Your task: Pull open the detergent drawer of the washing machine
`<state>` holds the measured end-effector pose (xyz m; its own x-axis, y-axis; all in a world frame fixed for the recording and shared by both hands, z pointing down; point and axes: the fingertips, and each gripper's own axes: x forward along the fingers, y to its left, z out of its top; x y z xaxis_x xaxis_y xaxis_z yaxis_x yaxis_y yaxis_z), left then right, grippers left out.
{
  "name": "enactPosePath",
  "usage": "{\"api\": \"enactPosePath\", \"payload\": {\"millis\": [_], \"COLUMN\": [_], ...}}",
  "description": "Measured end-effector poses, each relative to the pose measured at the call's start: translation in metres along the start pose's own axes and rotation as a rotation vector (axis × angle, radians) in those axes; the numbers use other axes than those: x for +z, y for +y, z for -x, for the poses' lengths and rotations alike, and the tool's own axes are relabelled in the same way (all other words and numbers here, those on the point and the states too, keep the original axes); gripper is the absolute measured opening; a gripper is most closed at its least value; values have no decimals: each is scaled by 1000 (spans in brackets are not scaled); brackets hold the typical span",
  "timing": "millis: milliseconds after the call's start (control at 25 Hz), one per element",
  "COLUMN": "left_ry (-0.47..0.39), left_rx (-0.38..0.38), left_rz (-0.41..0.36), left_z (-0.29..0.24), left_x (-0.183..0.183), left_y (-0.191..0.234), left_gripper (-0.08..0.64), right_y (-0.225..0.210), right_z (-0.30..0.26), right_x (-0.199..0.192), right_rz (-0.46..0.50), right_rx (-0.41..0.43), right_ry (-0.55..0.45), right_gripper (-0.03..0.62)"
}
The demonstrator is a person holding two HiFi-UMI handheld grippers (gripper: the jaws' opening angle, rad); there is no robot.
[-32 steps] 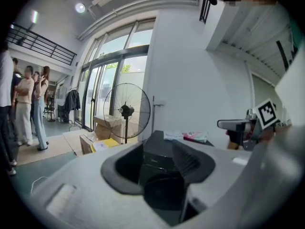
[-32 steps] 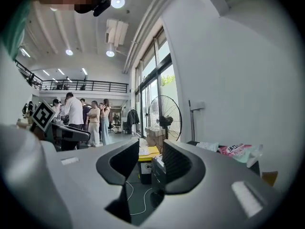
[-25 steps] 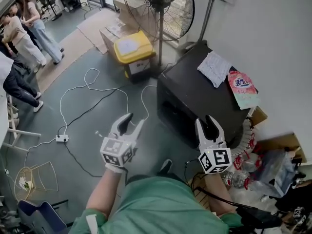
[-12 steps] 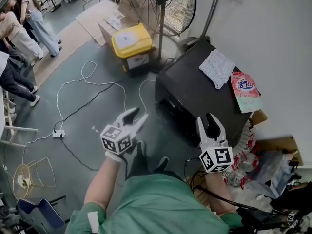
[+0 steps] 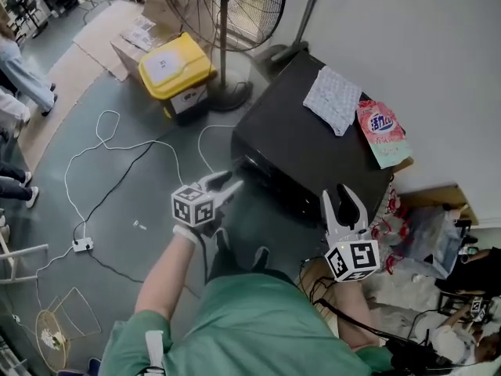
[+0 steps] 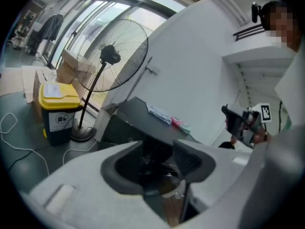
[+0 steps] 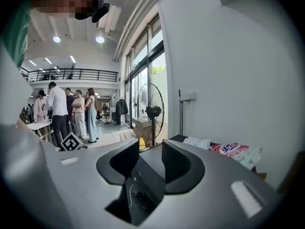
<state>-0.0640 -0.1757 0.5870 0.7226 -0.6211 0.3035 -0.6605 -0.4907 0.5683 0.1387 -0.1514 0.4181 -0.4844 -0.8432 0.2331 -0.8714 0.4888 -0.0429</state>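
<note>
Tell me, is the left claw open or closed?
Open: the left gripper has its jaws apart, nothing between them; the washing machine shows through the gap.

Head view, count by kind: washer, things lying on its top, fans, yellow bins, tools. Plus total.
washing machine: 1
cloth: 1
pink bag: 1
fan: 1
yellow bin: 1
tools: 2 (left tool, right tool)
Total: 7
</note>
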Motion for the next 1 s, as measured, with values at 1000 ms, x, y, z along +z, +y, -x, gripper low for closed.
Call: {"api": "enactPosePath", "payload": {"millis": [1000], "left_ry": [236], "left_rx": [-330], "left_rz": [283], "left_z": [-151], "left_x": [-52], "left_y": [99], "left_gripper": [371], "right_y": [-25], "right_z": [-10], "right_x": [-55], "right_rz": [-63], "right_rx": [-227], "right_ry": [133], "right_gripper": [149]}}
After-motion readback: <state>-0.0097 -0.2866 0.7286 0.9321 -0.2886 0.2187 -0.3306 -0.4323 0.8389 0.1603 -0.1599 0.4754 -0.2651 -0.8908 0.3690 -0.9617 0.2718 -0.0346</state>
